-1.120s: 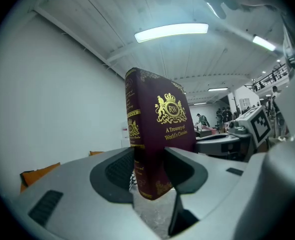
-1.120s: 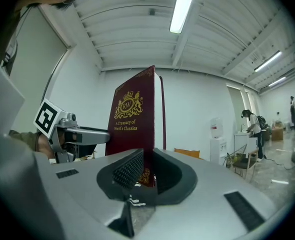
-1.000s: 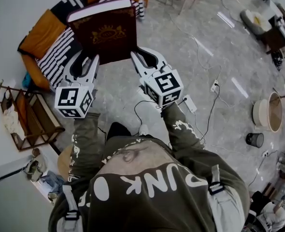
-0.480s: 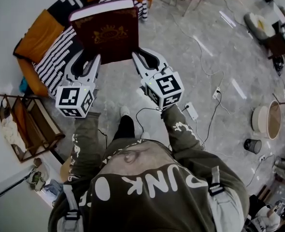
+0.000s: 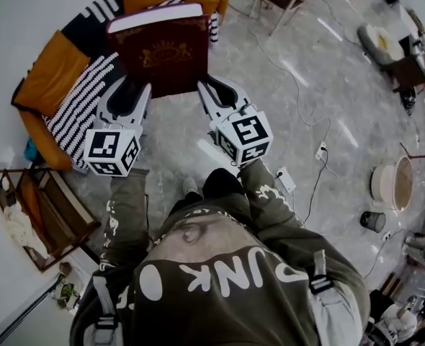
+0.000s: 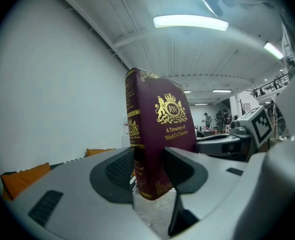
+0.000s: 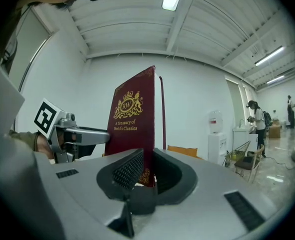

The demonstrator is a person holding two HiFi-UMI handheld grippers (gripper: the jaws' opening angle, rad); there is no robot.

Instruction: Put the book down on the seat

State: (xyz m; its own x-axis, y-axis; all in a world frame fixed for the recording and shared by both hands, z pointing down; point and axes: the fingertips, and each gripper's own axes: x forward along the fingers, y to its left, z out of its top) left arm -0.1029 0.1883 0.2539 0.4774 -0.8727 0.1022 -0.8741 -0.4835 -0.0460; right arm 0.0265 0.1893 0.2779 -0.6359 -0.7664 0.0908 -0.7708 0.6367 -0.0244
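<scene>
Your left gripper (image 6: 148,171) is pinching the near left corner of the book (image 5: 162,58), its jaws closed on the spine side. Your right gripper (image 7: 143,174) is clamped on the near right corner, on the open-edge side. Between them the maroon hardback is held in the air, clear of any surface. Its long axis runs along the jaws, away from you. The gold crest and title on the front cover face up toward your head, and the white page edge (image 5: 155,16) is at the far end. In both gripper views the title reads upright. Past and left of the book sits the sofa (image 5: 72,103), with a black-and-white striped seat and orange cushions (image 5: 50,67). Grey floor (image 5: 284,99) spreads out to the right.
</scene>
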